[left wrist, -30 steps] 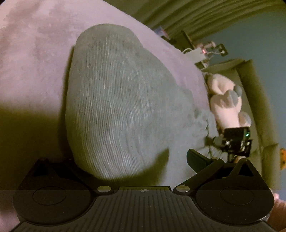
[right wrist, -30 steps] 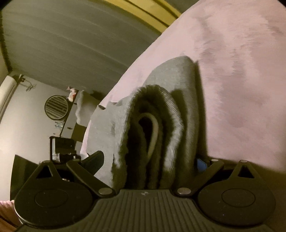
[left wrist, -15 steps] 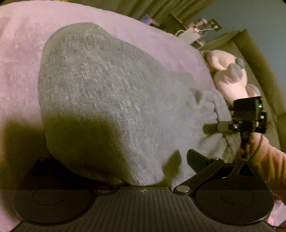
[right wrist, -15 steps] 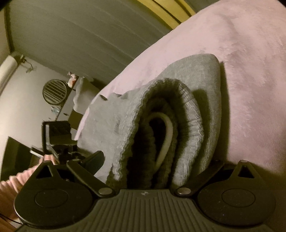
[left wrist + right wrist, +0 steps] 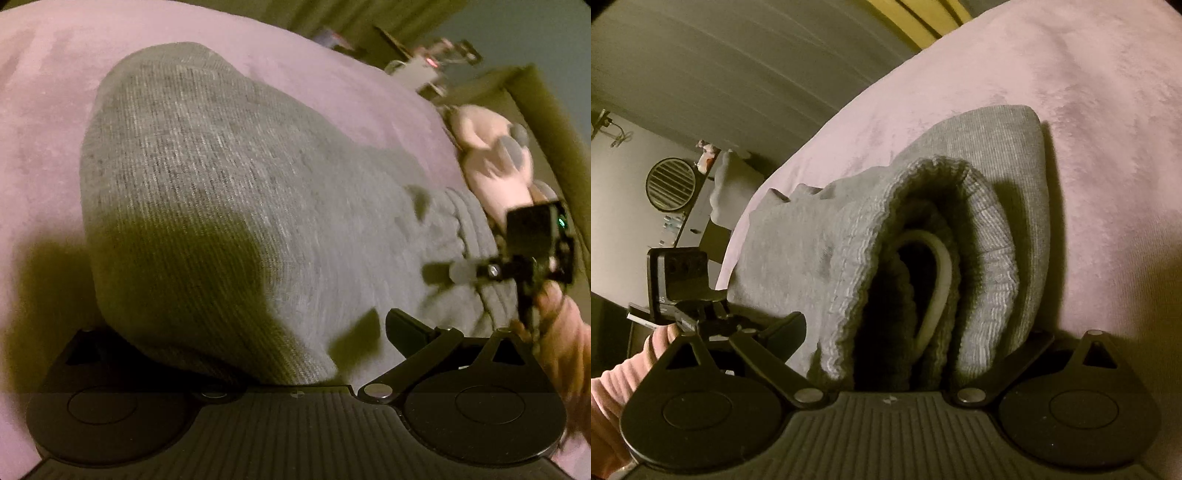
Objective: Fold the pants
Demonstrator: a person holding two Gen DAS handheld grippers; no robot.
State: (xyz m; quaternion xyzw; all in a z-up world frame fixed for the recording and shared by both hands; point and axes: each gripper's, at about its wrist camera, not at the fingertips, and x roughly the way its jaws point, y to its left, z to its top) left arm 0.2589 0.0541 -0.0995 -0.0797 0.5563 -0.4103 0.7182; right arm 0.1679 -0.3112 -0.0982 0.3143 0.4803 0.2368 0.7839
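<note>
Matte black tongs (image 5: 901,347) w/ silver pivot screws; pink sleeve (image 5: 609,398), maybe ribbed.

Grey ribbed pants (image 5: 229,206) on seemingly pink blanket (image 5: 1100,110)

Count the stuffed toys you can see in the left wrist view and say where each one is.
1. A pink stuffed toy lies at the far right edge of the pink blanket, beyond the grey pants. The view is blurred, so others may be hidden.

A pink plush blanket (image 5: 1089,110) covers the bed, with folded grey pants (image 5: 229,192) lying directly on it.
</note>
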